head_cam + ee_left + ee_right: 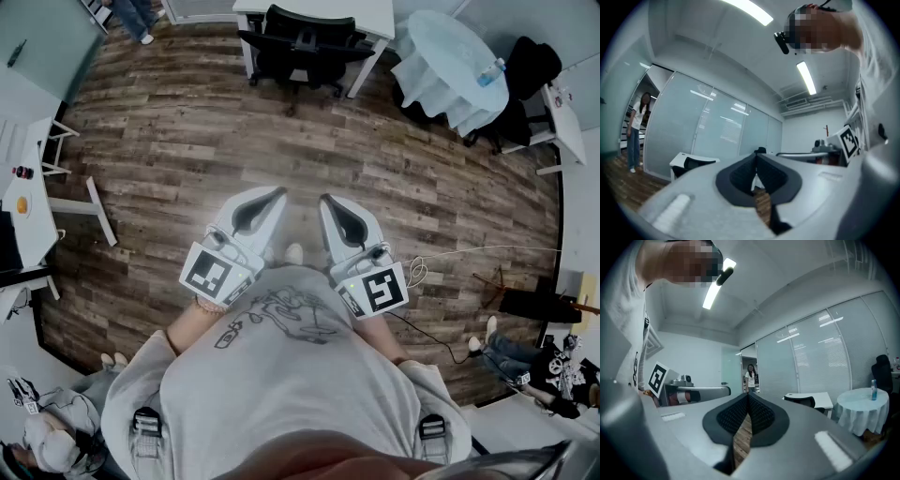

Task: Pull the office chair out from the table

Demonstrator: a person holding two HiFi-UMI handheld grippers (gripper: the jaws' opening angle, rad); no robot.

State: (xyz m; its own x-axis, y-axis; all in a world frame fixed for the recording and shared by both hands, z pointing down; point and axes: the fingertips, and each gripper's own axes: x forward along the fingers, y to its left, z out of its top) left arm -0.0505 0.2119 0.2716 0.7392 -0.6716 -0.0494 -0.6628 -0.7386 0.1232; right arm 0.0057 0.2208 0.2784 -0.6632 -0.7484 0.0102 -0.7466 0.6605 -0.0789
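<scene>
Left gripper [756, 158]: ribbed black pads pressed together at the tips, nothing between them; only floor planks show through the slit below the contact line. Right gripper [747, 398]: same condition, pads meeting at the tips, nothing clamped. Head view: both grippers held side by side just in front of the wearer's grey shirt [281, 375], noses converging slightly, not touching each other; marker cubes [214, 275] at their rear ends, nearest the body. Wood floor [187, 159] open ahead of them.

Office chair [302, 42]: black, at the far edge of the head view, tucked against the white table [373, 11], backrest facing the grippers; well apart from both grippers, untouched. Right of that table, a round table with white cloth [441, 80]; a bottle [490, 70] standing on it. Right gripper view: a person [751, 376] standing in the doorway beyond the glass wall.
</scene>
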